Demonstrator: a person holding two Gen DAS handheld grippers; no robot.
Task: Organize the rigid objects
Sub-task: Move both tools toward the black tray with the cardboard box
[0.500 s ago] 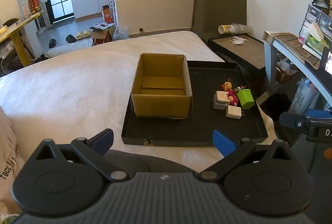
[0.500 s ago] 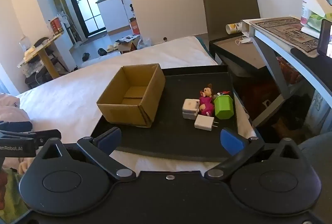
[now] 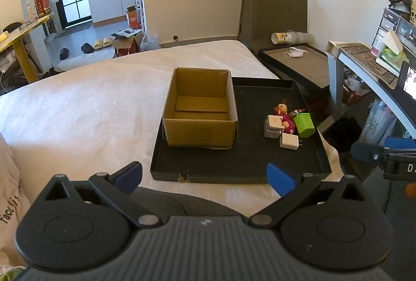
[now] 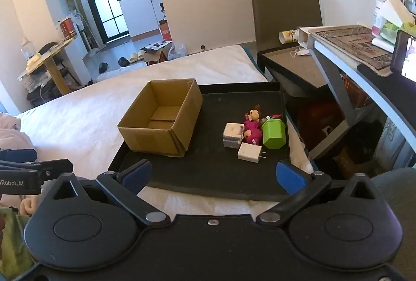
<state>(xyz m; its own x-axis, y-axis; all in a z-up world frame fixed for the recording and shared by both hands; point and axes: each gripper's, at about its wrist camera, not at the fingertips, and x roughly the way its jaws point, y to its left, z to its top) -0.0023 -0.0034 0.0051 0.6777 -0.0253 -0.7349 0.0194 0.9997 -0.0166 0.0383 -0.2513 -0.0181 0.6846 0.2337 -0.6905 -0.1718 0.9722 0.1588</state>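
White "Robot.AI" lettering on left hand-held gripper [image 4: 24, 166]; both hand-held grippers wide apart, empty.

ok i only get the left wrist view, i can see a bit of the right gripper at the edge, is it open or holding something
observer: The right gripper is open, with nothing between its fingers.
operator: where is it aimed
observer: Its fingers frame the near rim of the black tray, and the white charger lies just beyond, slightly right of centre.
operator: anything leaning on the right outside of the box
observer: No. The right outer wall of the cardboard box is bare, with open tray floor between it and the charger.
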